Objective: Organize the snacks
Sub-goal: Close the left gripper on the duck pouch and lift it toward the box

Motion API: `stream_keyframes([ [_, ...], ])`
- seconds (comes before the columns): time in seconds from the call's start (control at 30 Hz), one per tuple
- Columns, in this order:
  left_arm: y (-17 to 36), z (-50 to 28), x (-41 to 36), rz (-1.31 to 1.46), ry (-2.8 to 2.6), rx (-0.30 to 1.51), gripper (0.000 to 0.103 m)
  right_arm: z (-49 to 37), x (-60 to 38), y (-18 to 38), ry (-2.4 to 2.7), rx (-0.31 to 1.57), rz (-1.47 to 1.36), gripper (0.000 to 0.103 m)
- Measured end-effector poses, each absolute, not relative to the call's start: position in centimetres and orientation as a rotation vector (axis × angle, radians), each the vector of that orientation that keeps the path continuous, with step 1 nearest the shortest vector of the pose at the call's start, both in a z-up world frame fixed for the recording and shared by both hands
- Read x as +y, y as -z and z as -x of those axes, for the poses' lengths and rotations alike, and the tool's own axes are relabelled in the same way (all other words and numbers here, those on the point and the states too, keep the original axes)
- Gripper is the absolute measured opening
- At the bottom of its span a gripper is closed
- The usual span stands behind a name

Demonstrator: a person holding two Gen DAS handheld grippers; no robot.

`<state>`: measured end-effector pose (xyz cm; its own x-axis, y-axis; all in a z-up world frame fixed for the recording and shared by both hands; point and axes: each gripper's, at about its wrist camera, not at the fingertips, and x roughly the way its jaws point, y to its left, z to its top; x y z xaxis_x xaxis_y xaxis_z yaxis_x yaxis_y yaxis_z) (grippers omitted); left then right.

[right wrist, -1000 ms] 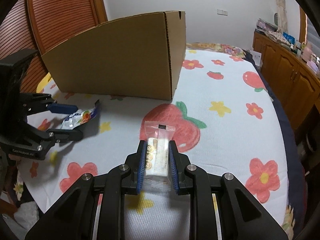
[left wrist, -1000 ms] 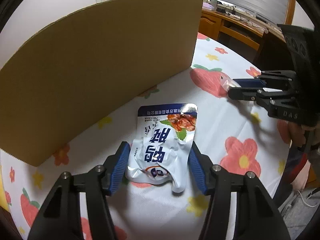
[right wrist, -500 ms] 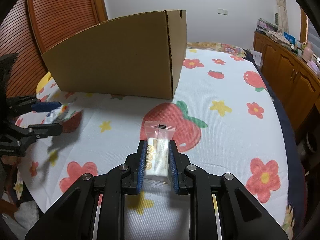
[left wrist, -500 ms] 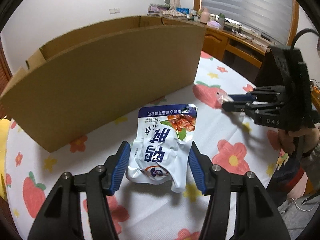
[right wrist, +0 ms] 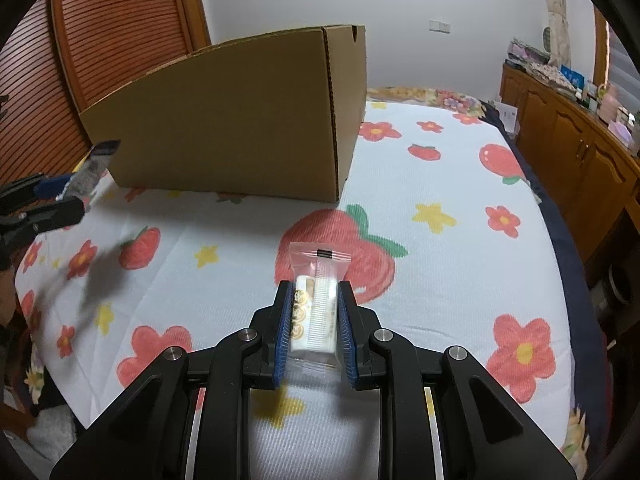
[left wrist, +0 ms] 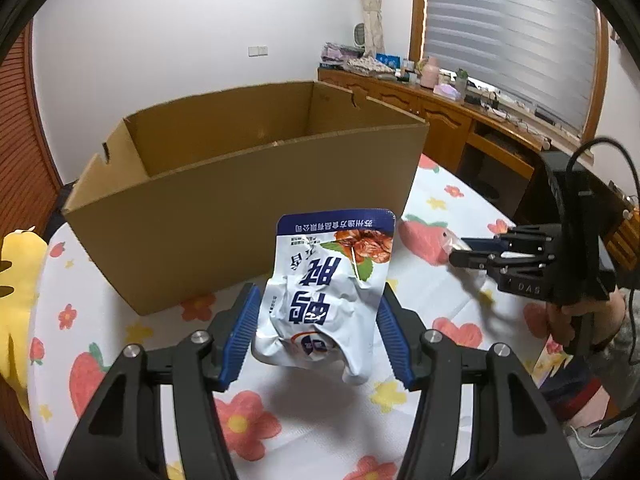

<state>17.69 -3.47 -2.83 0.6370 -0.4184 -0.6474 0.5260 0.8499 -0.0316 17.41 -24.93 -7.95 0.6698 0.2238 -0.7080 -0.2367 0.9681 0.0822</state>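
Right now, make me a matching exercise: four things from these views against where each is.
Things:
1. pouch
2. biscuit pack
3. box
4. yellow toy

Places:
A. at the bed's edge, left of the box
B. in the right gripper
C. in the left gripper
D. standing open on the bedspread

Pairs: 1-C, 2-B, 3-D, 4-A

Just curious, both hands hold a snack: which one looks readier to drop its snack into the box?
Probably the left gripper: its white pouch is raised near the cardboard box, whose open top shows. The right gripper holds its cracker packet lower, farther back.
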Motion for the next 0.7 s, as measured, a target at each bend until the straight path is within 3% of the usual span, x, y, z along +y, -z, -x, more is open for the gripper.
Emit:
stream_keyframes([
  [0.4,0.3,-17.3,-2.2,-0.135,0.506,0.613,0.058,-16.5,-24.9,6.3,-0.236,0.766,0.031,0.02],
  [0.7,-2.5,-18.9,-0.9,-0.112,0.474,0.555,0.058,-15.9,-24.6,-0.5,-0.27,0.635,0.046,0.02],
])
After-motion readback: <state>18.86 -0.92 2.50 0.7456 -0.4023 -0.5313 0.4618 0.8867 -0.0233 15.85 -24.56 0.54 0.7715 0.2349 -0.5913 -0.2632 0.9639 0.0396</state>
